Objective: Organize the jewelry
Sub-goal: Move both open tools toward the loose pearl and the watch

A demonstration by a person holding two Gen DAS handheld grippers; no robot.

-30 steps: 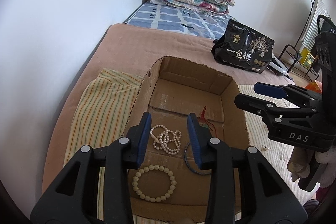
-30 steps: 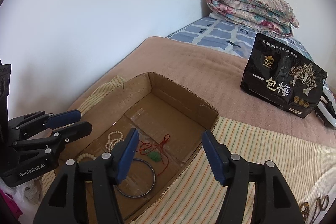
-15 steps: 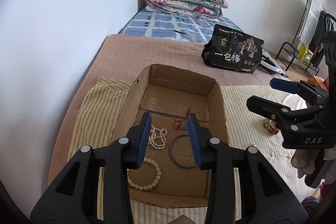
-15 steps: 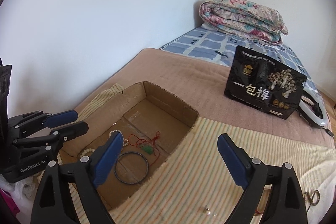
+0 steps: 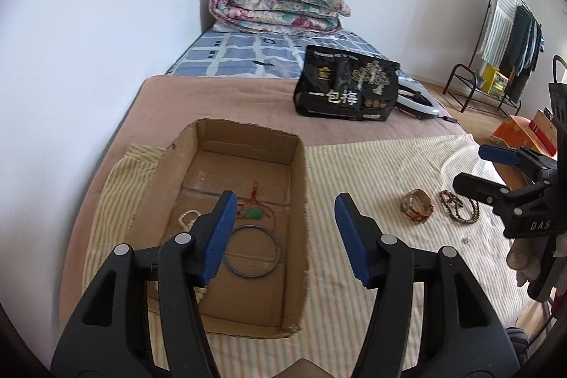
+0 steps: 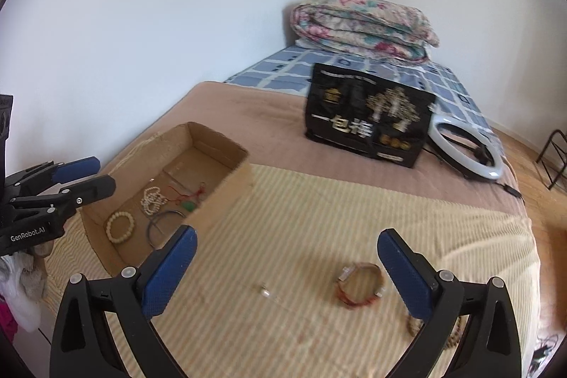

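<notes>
A cardboard box (image 5: pixel 299 201) (image 6: pixel 226 190) on the striped cloth holds a dark bangle (image 5: pixel 252 253), a green pendant on red cord (image 5: pixel 253 213), a white bead necklace (image 6: pixel 151 199) and a cream bead bracelet (image 6: pixel 120 226). A brown bracelet (image 6: pixel 359 284) (image 5: pixel 417 204), a dark bead chain (image 5: pixel 459 209) and a small clear piece (image 6: pixel 264 291) lie on the cloth to the right. My left gripper (image 5: pixel 283 236) is open and empty above the box's right wall. My right gripper (image 6: pixel 287 271) is open and empty above the cloth, the bracelet beside its right finger.
A black printed bag (image 5: pixel 345 87) and a white ring light (image 6: pixel 464 151) lie further back on the bed. A folded floral quilt (image 5: pixel 278 6) sits at the head. A clothes rack (image 5: pixel 503 34) stands at far right. A wall runs along the left.
Both grippers pulled back from the box and swung right. The left gripper's jaws opened from narrow to wide. The right gripper opened wider and now looks over the cloth with the brown bracelet.
</notes>
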